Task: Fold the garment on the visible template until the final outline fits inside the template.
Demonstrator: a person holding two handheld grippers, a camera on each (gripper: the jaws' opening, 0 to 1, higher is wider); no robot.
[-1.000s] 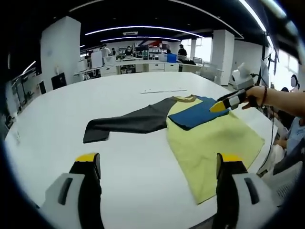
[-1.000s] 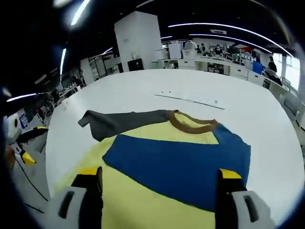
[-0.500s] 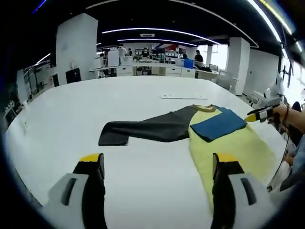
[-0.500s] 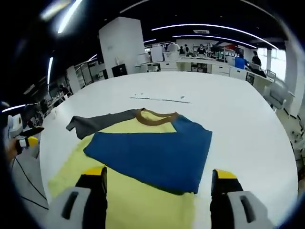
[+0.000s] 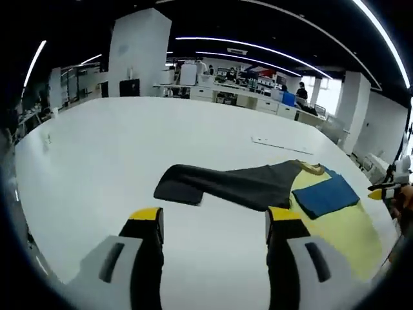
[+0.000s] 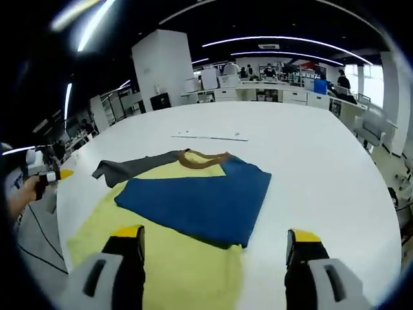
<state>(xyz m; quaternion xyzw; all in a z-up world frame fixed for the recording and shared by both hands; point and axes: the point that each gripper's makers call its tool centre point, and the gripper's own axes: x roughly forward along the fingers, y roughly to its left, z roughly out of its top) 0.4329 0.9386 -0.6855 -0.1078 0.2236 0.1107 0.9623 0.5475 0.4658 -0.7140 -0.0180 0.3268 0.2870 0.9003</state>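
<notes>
Left gripper: we've got the jaws spread wide, nothing in them, hovering over the white table.
Garment: lying flat on the table, gray sleeve stretched left, blue sleeve folded over the yellow body.
Right gripper: ours gapes wide too, holding nothing, just above the garment.

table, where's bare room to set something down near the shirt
Bare white table lies beside the blue sleeve, and a wide stretch borders the grey sleeve. Crowded: the yellow shirt body, right in front of the right tongs.
</notes>
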